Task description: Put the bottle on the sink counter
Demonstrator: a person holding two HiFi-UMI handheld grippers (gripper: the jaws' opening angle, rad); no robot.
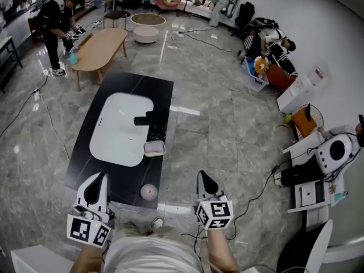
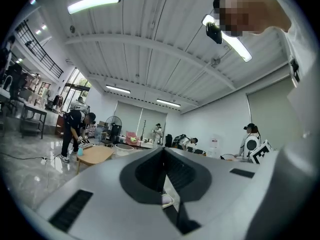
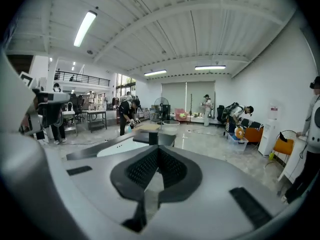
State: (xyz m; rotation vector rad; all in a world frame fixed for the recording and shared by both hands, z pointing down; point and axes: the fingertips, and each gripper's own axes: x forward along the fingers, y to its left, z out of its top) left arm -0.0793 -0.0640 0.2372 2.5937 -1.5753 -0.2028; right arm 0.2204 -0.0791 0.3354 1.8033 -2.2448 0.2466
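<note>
From above I see a long black stone sink bench (image 1: 165, 104) on a grey marble floor (image 1: 216, 135), with an oval white basin (image 1: 116, 132) set into it and a black tap (image 1: 145, 119) reaching over the basin's right rim. A small pale rectangular dish (image 1: 154, 148) sits just beside the basin, nearer me than the tap.

The pale pink round-topped bottle (image 1: 148, 191) stands on the bench near its close right corner, apart from both tongs.

My left tongs (image 1: 103, 176) hang over the bench's near left part. In the left gripper view they (image 2: 162, 150) are pressed together at the tips with nothing between them.

My right tongs (image 1: 203, 175) hover over the floor, right of the bench. In the right gripper view they (image 3: 159, 147) are closed tight and empty, pointing along the bench (image 3: 90, 151).
</note>
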